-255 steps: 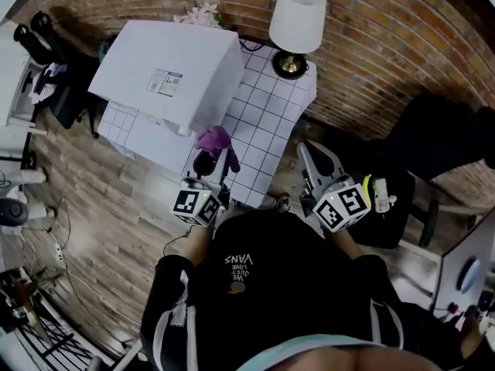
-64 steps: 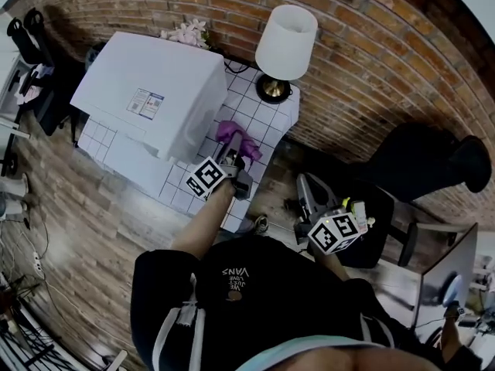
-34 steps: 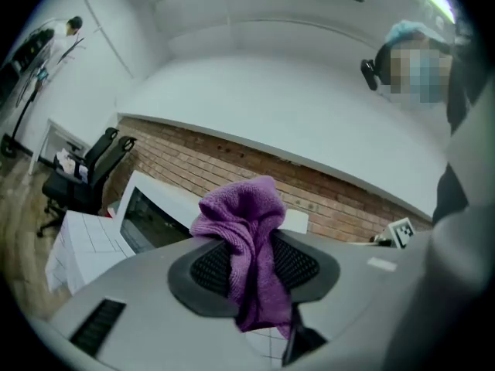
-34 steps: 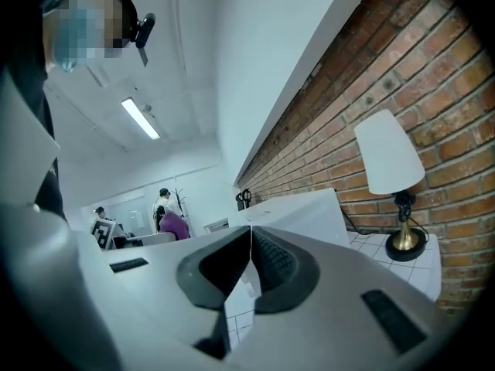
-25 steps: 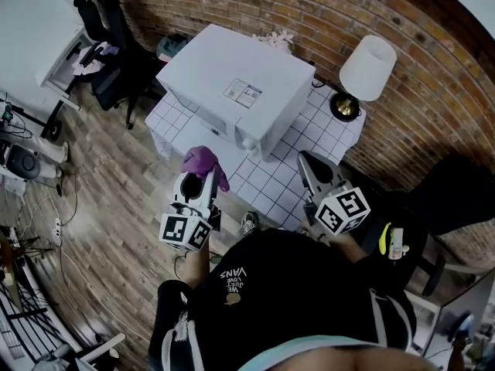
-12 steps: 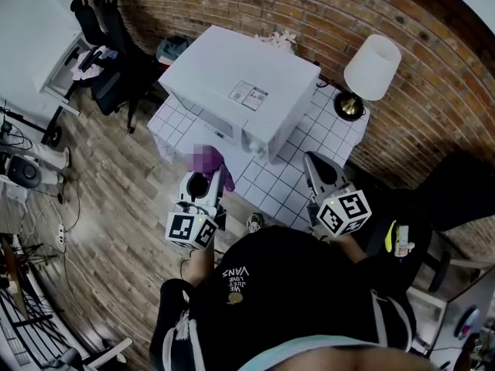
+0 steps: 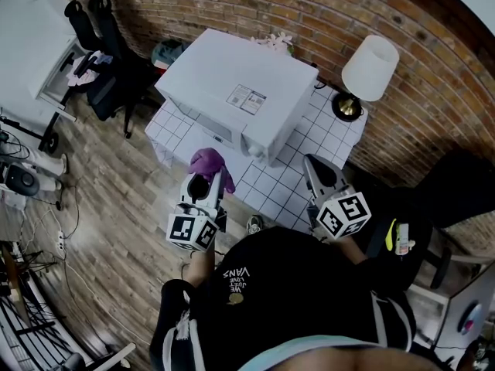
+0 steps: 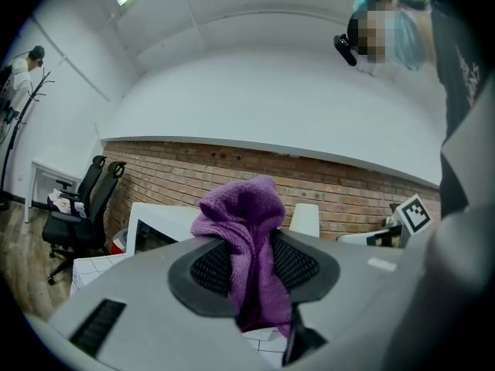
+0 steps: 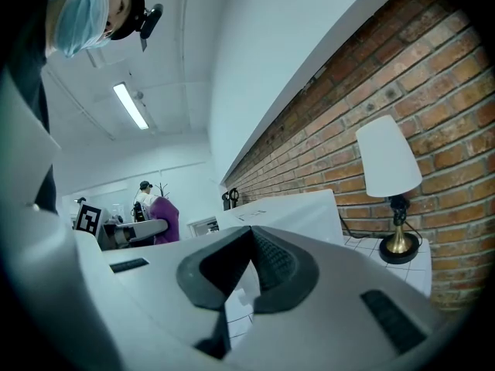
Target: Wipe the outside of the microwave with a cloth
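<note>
Left gripper [image 8: 251,242] clamps the purple cloth [image 8: 240,207]; microwave [image 7: 232,91] lies beyond its fingers. Right gripper [image 9: 249,265] is closed, empty. Pressing the cloth flat should wipe best.

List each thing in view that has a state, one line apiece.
left gripper: shut on the cloth
cloth: bunched, pinched in the left gripper, clear of the microwave
right gripper: shut, empty
microwave: door closed, upright on the table
lamp: upright
</note>
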